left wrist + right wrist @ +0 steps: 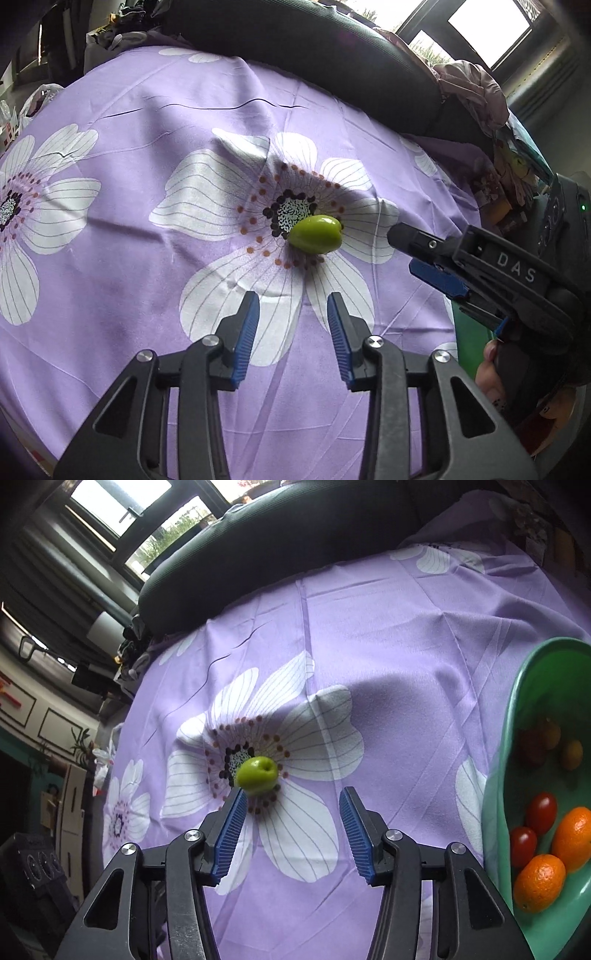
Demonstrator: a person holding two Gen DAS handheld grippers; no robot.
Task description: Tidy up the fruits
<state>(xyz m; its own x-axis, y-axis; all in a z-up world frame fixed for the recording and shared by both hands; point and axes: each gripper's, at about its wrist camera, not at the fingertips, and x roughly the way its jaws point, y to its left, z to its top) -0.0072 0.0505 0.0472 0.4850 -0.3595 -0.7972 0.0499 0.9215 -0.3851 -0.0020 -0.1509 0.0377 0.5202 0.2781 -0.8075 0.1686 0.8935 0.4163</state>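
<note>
A lone green fruit [257, 775] lies on the purple floral cloth [388, 646] covering the table, just off the dark centre of a printed flower, well apart from the green bowl [496, 812] at the right that already holds oranges and small red fruit. The right tongs [291, 829] hang spread and empty, the fruit just ahead and slightly left, near the left pad's tip. The left tongs [293, 332], also spread and empty, sit farther back; from there the fruit's long axis runs roughly crosswise, so the right hand looks better placed.
</note>
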